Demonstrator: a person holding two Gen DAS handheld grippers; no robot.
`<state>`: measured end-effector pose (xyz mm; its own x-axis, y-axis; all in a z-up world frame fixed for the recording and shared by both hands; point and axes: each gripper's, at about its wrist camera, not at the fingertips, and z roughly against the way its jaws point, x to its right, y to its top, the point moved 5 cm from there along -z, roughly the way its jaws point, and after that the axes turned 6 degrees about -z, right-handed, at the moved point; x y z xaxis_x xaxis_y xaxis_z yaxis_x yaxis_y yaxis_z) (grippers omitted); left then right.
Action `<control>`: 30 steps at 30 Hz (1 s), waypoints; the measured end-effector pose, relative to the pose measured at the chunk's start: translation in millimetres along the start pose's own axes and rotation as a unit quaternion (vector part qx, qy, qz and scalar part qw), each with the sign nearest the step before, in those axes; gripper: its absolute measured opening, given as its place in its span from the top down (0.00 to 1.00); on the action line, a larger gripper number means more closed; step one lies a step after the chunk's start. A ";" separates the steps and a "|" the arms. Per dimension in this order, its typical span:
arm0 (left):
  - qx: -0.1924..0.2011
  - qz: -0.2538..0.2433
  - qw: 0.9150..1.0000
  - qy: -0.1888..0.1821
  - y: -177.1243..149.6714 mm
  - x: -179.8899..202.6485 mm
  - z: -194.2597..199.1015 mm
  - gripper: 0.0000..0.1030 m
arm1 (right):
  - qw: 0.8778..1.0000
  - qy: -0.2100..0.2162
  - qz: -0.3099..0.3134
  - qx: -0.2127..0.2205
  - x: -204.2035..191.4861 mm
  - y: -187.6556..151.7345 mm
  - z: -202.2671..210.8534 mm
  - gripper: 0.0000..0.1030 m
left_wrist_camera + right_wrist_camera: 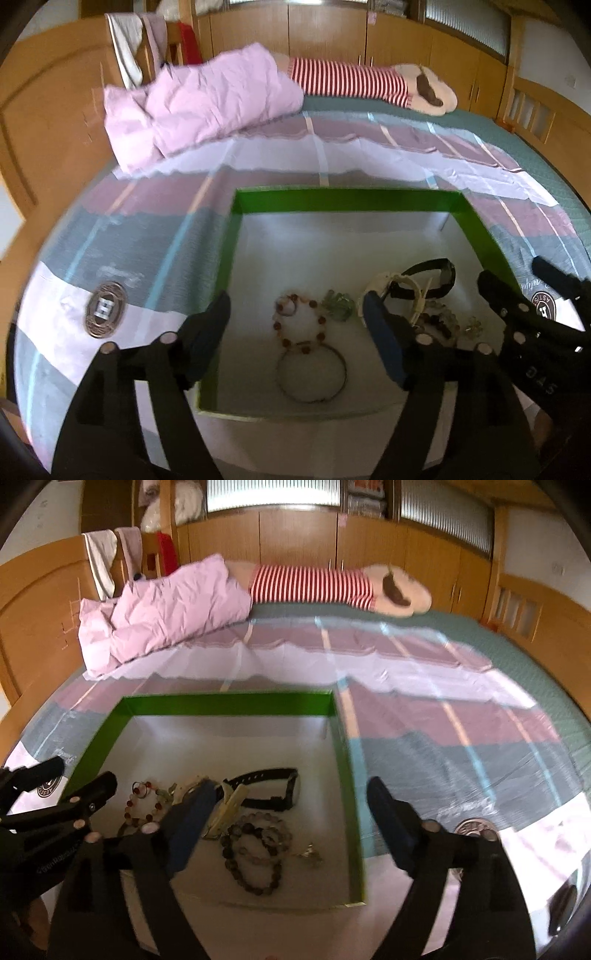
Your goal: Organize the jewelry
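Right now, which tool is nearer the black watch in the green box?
Right. The right tool hangs open just in front of the black watch, one finger beside it. The left tool hangs open further left, over the red bead bracelet.

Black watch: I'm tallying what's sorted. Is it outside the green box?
No, the black watch lies inside the green box, beside the bead bracelets.

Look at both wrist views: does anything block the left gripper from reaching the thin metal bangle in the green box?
Nothing visible does. The left gripper is open above the green box, and the bangle lies bare on the white floor, touching only the red bead bracelet at its far edge.
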<state>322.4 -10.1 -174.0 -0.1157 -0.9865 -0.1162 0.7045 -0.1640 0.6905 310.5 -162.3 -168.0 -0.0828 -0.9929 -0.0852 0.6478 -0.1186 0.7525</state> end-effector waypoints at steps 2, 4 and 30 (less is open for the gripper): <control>0.009 -0.006 1.000 0.011 0.5 1.0 9.0 0.18 | 1.000 -0.016 0.002 0.009 1.7 1.2 8.6 0.07; 0.012 -0.007 1.000 0.020 1.0 1.2 16.8 0.16 | 1.000 -0.021 -0.001 0.013 4.2 2.2 15.9 0.06; 0.163 0.027 0.985 0.043 -69.6 6.5 329.2 0.04 | 0.991 -0.029 -0.022 0.129 12.5 -60.4 313.7 0.03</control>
<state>42.1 -5.8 12.2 -0.0147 -0.9923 -0.1232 0.4436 -0.1169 0.8886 32.8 -165.3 -9.7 -0.1545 -0.9839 -0.0894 0.4281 -0.1482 0.8915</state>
